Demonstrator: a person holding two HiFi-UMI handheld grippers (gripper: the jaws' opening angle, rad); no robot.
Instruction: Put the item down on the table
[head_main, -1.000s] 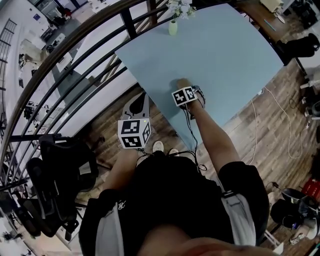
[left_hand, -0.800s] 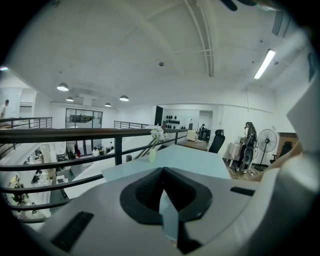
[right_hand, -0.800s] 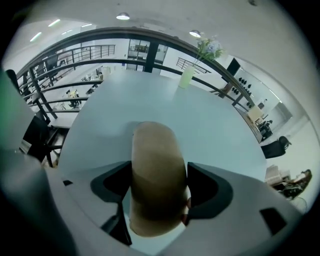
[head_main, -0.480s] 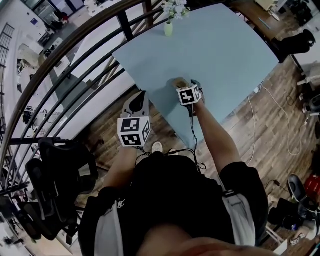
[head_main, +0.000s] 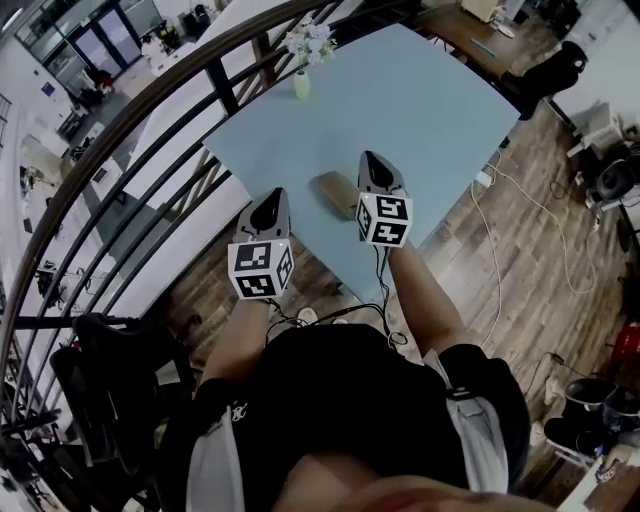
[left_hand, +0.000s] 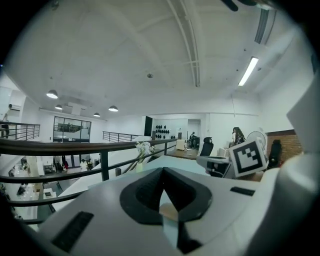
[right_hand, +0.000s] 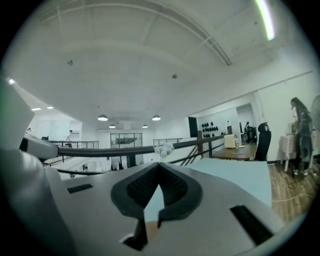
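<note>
The item, a small tan-brown block (head_main: 338, 192), lies on the pale blue table (head_main: 430, 110) near its front corner. My right gripper (head_main: 371, 160) hangs just right of the block, lifted clear of it. Its jaws are closing, tips together (right_hand: 159, 176), with nothing between them; a sliver of the tan block (right_hand: 143, 231) shows below. My left gripper (head_main: 269, 200) is held left of the table corner, over the floor. Its jaws (left_hand: 163, 170) meet with nothing held, and the block (left_hand: 168, 213) peeks through the gap under them.
A small vase of white flowers (head_main: 302, 82) stands at the table's far corner. A dark metal railing (head_main: 150, 125) runs along the left. A black chair (head_main: 110, 400) sits at the lower left, and a cable (head_main: 500, 240) trails over the wooden floor on the right.
My right gripper has come off the tan block, leaving it on the table, and has drawn back and up. The left gripper has risen slightly, and the head view has shifted.
</note>
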